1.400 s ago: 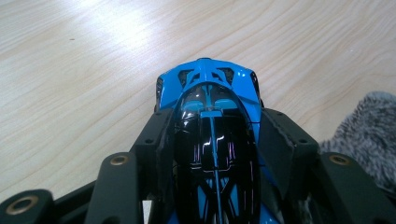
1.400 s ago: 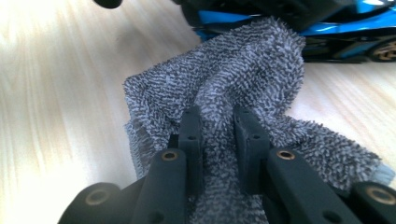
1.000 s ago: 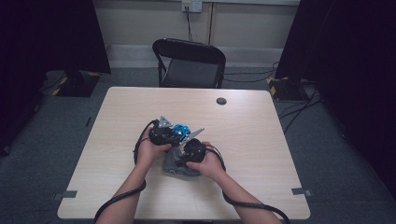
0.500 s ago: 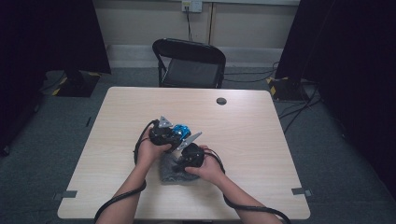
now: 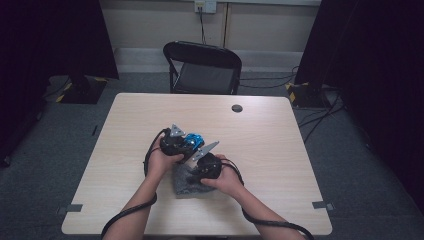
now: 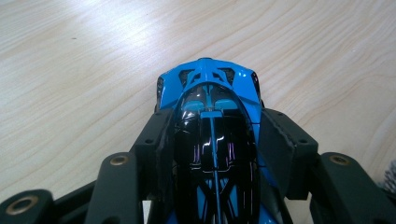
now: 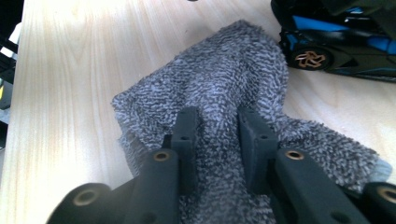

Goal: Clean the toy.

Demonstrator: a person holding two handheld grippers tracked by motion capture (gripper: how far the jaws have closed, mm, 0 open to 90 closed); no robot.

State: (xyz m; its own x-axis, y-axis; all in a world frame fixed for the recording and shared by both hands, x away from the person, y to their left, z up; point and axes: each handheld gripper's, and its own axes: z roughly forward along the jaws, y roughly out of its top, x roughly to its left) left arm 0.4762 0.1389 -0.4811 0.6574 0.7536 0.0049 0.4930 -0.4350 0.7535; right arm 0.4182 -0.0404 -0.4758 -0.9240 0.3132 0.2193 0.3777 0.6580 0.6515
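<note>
A blue and black toy car (image 6: pixel 210 93) stands on the wooden table (image 5: pixel 280 145), pointing away from my left gripper (image 6: pixel 218 119), which is shut on its sides. From above, the car (image 5: pixel 192 141) shows just right of that left gripper (image 5: pixel 175 142). My right gripper (image 7: pixel 219 116) points down onto a grey terry cloth (image 7: pixel 233 60). Its jaws have just been opening, and a raised fold of cloth still fills the gap between the pads. In the high view the right gripper (image 5: pixel 205 165) sits over the cloth (image 5: pixel 187 186), just in front of the car. The car's side and a gold wheel (image 7: pixel 308 58) lie beyond the cloth.
A black folding chair (image 5: pixel 205 67) stands behind the table's far edge. A small dark round disc (image 5: pixel 237 108) sits in the tabletop near the far side. Cables (image 5: pixel 130 215) trail from both grippers toward the near edge.
</note>
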